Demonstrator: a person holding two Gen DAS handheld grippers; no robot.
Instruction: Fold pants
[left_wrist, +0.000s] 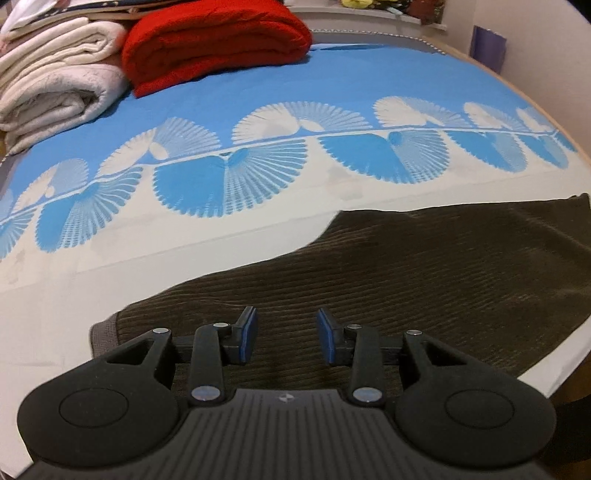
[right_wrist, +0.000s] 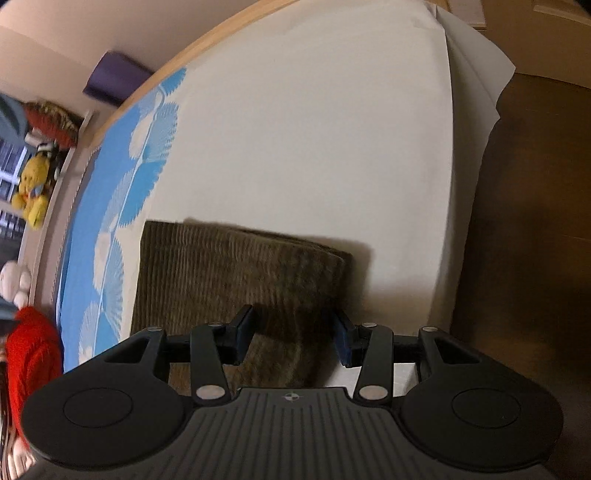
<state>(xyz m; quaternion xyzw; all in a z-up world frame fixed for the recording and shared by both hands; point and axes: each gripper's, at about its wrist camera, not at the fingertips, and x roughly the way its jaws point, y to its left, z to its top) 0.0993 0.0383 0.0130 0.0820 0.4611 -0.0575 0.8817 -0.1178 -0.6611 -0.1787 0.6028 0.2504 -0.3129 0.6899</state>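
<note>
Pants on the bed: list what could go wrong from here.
1. The brown corduroy pants lie near the bed edge; a careless tug might drag them off.
2. The right claw hovers open over stacked layers, so it may pinch only the top one.
3. The left claw is open over flat cloth and could bunch it.
</note>
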